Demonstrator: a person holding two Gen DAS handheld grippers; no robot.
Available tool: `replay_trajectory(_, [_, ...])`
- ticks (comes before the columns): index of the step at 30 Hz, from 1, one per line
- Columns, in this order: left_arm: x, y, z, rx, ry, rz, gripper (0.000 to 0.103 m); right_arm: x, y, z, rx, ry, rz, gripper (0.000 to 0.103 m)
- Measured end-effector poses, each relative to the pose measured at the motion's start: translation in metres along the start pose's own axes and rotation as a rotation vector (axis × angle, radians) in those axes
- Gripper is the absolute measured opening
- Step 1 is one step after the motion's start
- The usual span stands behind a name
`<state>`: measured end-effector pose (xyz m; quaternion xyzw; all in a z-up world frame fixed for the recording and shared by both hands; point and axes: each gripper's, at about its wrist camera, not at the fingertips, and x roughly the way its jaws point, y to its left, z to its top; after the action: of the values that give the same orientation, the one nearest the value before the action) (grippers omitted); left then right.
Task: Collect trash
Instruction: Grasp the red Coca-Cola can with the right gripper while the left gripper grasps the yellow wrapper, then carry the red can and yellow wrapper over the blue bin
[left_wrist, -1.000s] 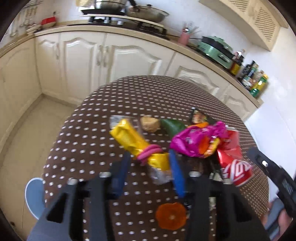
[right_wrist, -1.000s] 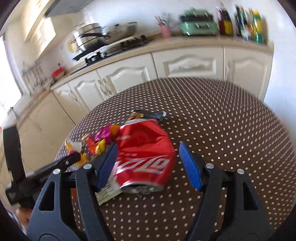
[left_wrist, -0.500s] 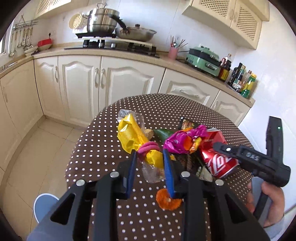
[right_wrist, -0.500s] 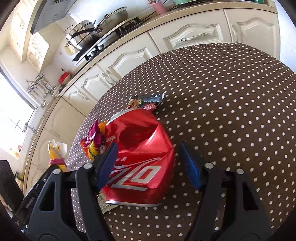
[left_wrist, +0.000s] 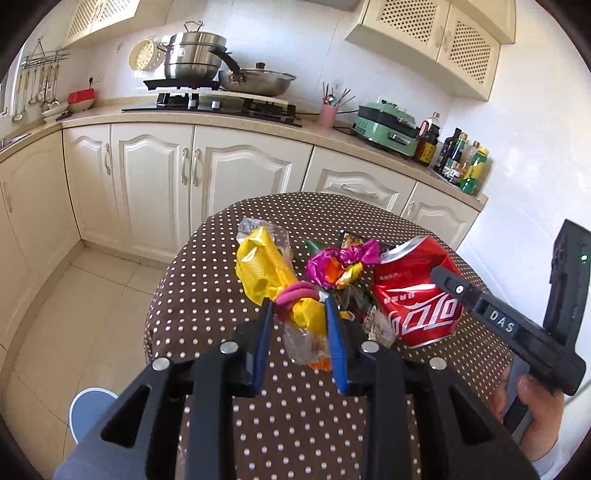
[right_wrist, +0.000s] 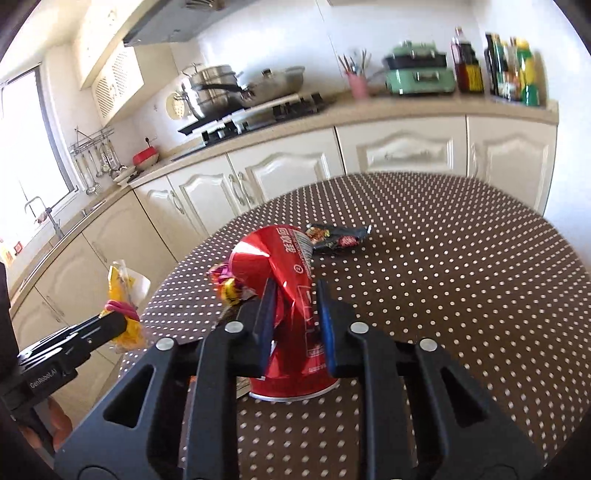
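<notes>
The left gripper (left_wrist: 299, 314) has its jaws clamped on the yellow bag (left_wrist: 275, 284), just below the pink band (left_wrist: 295, 293) cinched round its middle; the bag's top flares up and away from the blue pads, and a clear crinkled tail hangs beneath them. It looks raised off the table (left_wrist: 207, 295).

The right gripper (right_wrist: 293, 295) has its jaws closing on the crushed red can (right_wrist: 284, 295), the pads pressing on its dented sides. The can stands tilted, its silver rim low by the gripper's body and its far end pointing away. In the left view a hand (left_wrist: 532, 402) grips this tool's handle at the right edge.

Between bag and can lies a magenta wrapper (left_wrist: 340, 264) with orange and yellow scraps, touching the can. Beyond the can a dark snack packet (right_wrist: 338, 238) lies flat on the brown polka-dot cloth. An orange scrap (left_wrist: 321, 365) shows under the left jaws.

Behind the table run cream cabinets (left_wrist: 162, 177), pots on a stove (left_wrist: 210, 105), and a green cooker (left_wrist: 388, 127).
</notes>
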<state>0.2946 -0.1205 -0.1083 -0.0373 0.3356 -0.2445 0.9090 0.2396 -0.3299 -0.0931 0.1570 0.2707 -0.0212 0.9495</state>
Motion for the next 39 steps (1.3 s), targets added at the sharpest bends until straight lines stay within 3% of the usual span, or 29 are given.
replay_trajectory(8, [-0.037,0.024,-0.012,-0.025,-0.021,-0.027,0.027,-0.05,0.043,-0.006,-0.089,-0.164,-0.052,0.019])
replay_trajectory(14, [-0.078,0.073,-0.021,-0.078,-0.064,0.014,0.027,-0.053,0.108,-0.013,-0.144,-0.157,0.078,0.019])
replay_trajectory(15, [-0.083,0.081,-0.023,-0.086,-0.066,0.022,0.019,-0.05,0.121,-0.015,-0.156,-0.153,0.101,0.019])
replay_trajectory(18, [-0.101,0.119,-0.032,-0.131,-0.075,0.059,0.018,-0.039,0.168,-0.025,-0.192,-0.138,0.179,0.019])
replay_trajectory(24, [-0.118,0.2,-0.06,-0.225,-0.056,0.148,0.018,0.013,0.262,-0.065,-0.263,-0.009,0.33,0.019])
replay_trajectory(28, [-0.118,0.269,-0.092,-0.312,0.005,0.225,0.018,0.061,0.321,-0.104,-0.319,0.094,0.388,0.019])
replay_trajectory(33, [-0.088,0.351,-0.143,-0.434,0.145,0.298,0.018,0.131,0.363,-0.161,-0.355,0.264,0.409,0.019])
replay_trajectory(39, [-0.037,0.422,-0.2,-0.545,0.283,0.354,0.019,0.208,0.397,-0.231,-0.389,0.433,0.383,0.019])
